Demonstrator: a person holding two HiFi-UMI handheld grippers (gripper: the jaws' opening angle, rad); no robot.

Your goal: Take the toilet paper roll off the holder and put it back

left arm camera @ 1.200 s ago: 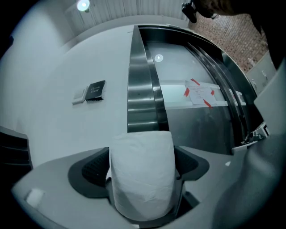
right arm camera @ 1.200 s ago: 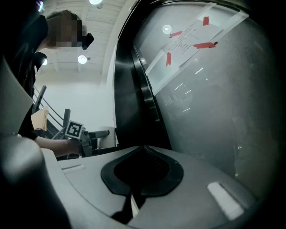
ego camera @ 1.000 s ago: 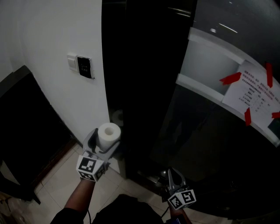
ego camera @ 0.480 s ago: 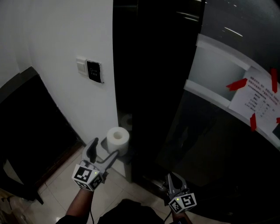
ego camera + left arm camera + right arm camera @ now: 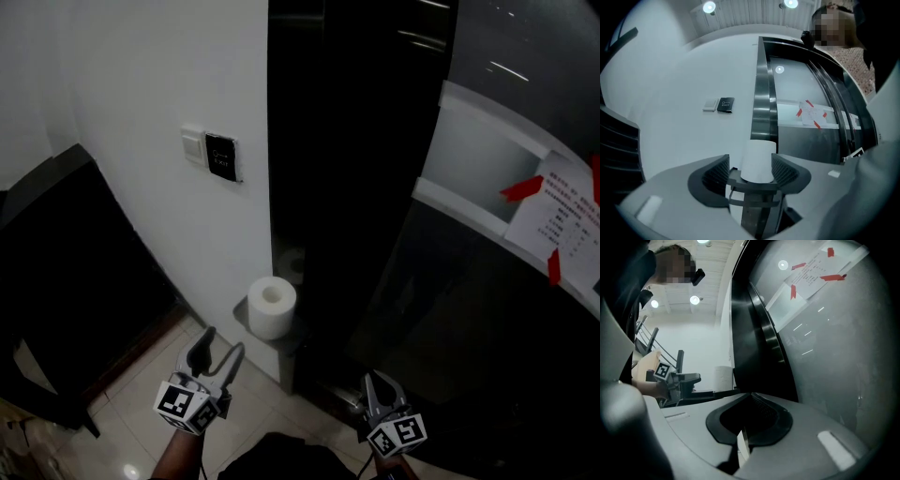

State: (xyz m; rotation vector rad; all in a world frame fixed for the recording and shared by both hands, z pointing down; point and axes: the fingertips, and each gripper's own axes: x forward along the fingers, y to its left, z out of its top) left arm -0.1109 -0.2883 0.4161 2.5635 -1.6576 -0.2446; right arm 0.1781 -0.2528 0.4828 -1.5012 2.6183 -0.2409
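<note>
The white toilet paper roll [image 5: 272, 307] stands upright on a small dark holder [image 5: 284, 343] at the foot of the black pillar. In the left gripper view the roll [image 5: 758, 161] stands on the holder [image 5: 754, 186] out beyond the jaws. My left gripper [image 5: 221, 349] is open and pulled back from the roll, with a gap between them. Its jaws have just been closing, with nothing between them. My right gripper [image 5: 380, 386] hangs lower right by the glass door, its jaws together on nothing [image 5: 751, 397]. From it I see the roll [image 5: 724, 378] and the left gripper [image 5: 677, 378].
A white wall carries a light switch [image 5: 193, 143] and a dark reader panel [image 5: 222, 156]. A black pillar [image 5: 347, 187] stands beside a glass door with a notice [image 5: 567, 220] taped in red. Pale floor tiles [image 5: 122, 412] lie below; a dark panel [image 5: 56, 281] fills the left.
One second ago the left gripper held the roll. It set the roll on the holder, let go and drew back towards me, and its jaws narrowed. The right gripper barely shifted.
</note>
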